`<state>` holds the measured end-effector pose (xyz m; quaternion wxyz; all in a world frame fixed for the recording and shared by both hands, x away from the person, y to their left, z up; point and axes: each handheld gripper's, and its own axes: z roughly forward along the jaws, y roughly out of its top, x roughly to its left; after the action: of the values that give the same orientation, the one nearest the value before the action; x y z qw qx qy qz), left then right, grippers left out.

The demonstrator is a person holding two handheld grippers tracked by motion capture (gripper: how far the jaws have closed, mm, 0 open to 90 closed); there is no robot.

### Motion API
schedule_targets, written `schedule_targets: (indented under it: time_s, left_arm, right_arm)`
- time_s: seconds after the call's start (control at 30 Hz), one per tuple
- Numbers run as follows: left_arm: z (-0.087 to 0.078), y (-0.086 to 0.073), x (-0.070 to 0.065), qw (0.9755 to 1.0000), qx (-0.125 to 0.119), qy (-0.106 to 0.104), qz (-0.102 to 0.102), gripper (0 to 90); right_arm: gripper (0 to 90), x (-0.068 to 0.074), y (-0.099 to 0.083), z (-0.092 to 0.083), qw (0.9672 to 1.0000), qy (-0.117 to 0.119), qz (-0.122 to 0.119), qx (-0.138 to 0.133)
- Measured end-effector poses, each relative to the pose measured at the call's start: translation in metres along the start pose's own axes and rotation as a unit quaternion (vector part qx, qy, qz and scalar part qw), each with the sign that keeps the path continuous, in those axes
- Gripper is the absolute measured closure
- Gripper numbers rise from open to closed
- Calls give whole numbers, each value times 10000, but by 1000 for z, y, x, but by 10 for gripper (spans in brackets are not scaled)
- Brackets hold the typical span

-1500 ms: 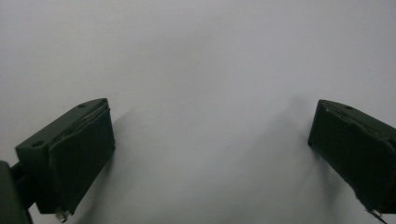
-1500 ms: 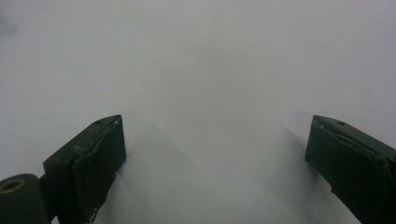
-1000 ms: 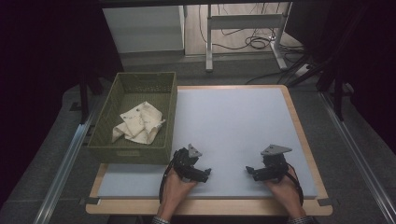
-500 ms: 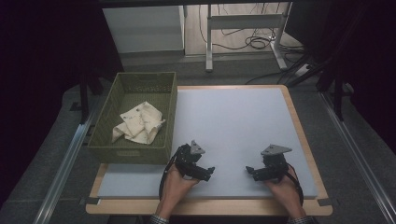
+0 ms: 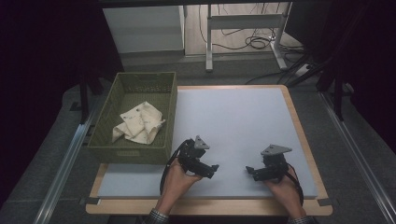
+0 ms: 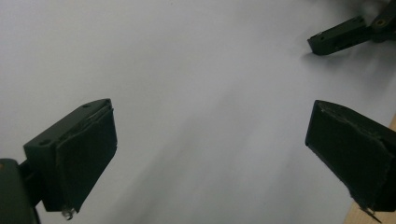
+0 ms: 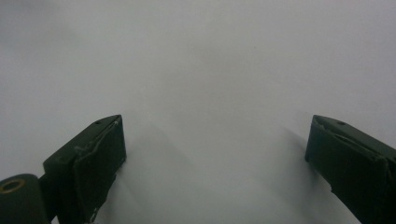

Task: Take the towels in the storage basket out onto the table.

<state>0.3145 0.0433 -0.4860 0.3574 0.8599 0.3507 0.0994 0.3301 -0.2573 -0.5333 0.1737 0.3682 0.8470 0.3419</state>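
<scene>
Grippers at rest above the desk (image 5: 243,121), both with jaws spread wide and nothing between them. Left gripper (image 5: 214,167) held low over the pale mat, tilted toward the right gripper (image 5: 249,170); same wide gap seen from the left gripper's own camera (image 6: 210,154) and from the right gripper's own camera (image 7: 215,158), bare mat beyond each.

Likely step: reach for the cloth (image 5: 138,122). Best done by lifting the left gripper clear of the basket (image 5: 130,151) wall, passing over the near rim, then descending with jaws kept wide onto a raised fold, not the flat edge.

Cloth: cream, faintly printed, crumpled in loose folds, lying inside the green woven basket, ahead and to the left of the left gripper, well apart from the right gripper.
</scene>
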Motion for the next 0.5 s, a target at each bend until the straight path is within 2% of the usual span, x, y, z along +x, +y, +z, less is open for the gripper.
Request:
schedule_targets:
  time_s: [0.33,0.5]
  left_arm:
    - [-12,20,6,9999,87,-116,73,24]
    - [-23,34,12,9996,203,-28,177,23]
  right_arm:
    - [51,0,0,0,10000,2,2,-3]
    - [51,0,0,0,10000,3,-4,-4]
